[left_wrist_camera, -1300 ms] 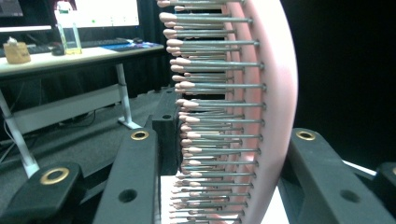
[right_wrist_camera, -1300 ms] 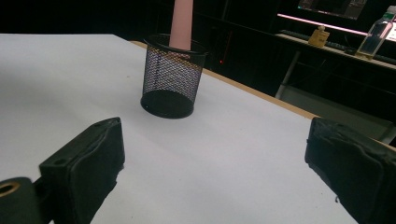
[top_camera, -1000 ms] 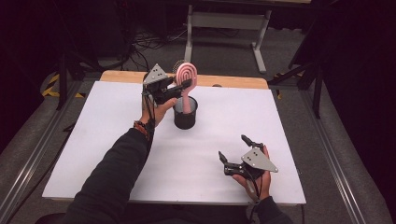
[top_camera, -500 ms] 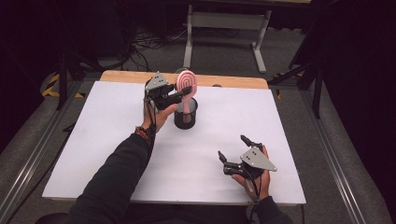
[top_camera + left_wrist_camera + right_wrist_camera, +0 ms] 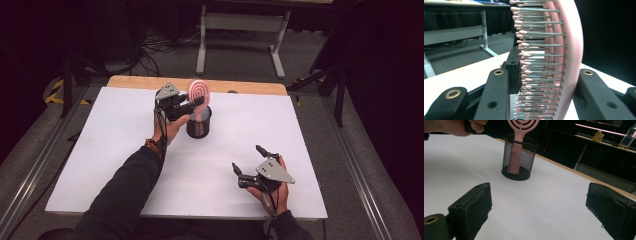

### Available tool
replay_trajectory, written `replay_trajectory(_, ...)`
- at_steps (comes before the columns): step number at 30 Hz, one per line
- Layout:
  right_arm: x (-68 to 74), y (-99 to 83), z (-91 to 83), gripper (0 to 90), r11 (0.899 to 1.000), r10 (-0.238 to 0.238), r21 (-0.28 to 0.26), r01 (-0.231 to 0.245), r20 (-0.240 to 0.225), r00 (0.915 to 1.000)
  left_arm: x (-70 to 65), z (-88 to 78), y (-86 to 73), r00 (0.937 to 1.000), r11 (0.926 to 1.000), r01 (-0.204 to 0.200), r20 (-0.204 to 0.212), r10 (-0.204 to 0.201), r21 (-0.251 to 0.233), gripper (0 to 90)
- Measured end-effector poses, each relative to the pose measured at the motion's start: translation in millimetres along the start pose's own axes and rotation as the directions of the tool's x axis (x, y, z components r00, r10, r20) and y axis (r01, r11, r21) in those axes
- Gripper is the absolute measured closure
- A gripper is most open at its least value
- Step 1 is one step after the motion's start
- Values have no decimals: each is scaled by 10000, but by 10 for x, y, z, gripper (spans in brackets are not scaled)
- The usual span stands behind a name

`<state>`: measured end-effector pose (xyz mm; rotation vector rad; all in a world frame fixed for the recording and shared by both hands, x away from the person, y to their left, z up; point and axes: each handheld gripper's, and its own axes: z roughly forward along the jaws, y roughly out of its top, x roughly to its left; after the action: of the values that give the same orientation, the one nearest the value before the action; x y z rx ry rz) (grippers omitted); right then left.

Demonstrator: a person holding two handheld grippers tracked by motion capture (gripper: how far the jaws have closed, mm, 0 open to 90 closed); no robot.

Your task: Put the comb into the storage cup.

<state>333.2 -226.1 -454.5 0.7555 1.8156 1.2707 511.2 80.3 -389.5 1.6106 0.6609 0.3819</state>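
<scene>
**While the left claw is gripping it, a pink brush is standing in a mesh cup**

Because the left claw point(image 5: 196, 103) is crossing in front of the pink hairbrush point(image 5: 200, 93) in the high view, the join between the head and the handle is hiding there, and whether the handle's end is touching the bottom of the black mesh cup point(image 5: 199, 125) is hard to make out. In the left gripper view the brush head is running off the top and bottom edges, so its outline is cut off, and the cup's mesh is peeking through low in the frame between the jaws. In the right gripper view the top of the head is cut off at the upper edge, and a hand point(image 5: 459, 126) is showing partly in the upper left corner.

The brush is standing nearly upright, its long axis running top to bottom, head up and handle down inside the cup, just above centre of the high view. The left claw is closing on the head from both sides, bristles facing one jaw.

The right claw point(image 5: 247, 160) is resting open and empty at the lower right, well apart from the cup.

A white desk point(image 5: 100, 150) with a wooden far edge is carrying everything; grey carpet, cables and a pale desk frame point(image 5: 240, 30) are lying beyond in a dark room.
</scene>
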Motion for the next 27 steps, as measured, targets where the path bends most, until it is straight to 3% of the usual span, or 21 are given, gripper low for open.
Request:
replay_trajectory(9,33,9,3,68,9999,-133,-5,133,-110,9999,16,-9,-18,9999,9998,142,52,-141,-136,608)
replay_trajectory(12,35,8,3,68,9999,-134,-9,134,-124,9998,54,-28,-21,9985,9980,515,207,-507,-368,533)
replay_trajectory(21,41,5,5,78,9998,-170,79,171,-102,9998,172,-125,50,9982,9974,546,-207,-556,-469,444)
replay_trajectory(27,55,8,2,82,9995,-293,145,293,1,9996,268,-154,31,9956,9971,741,-564,-751,-181,379)
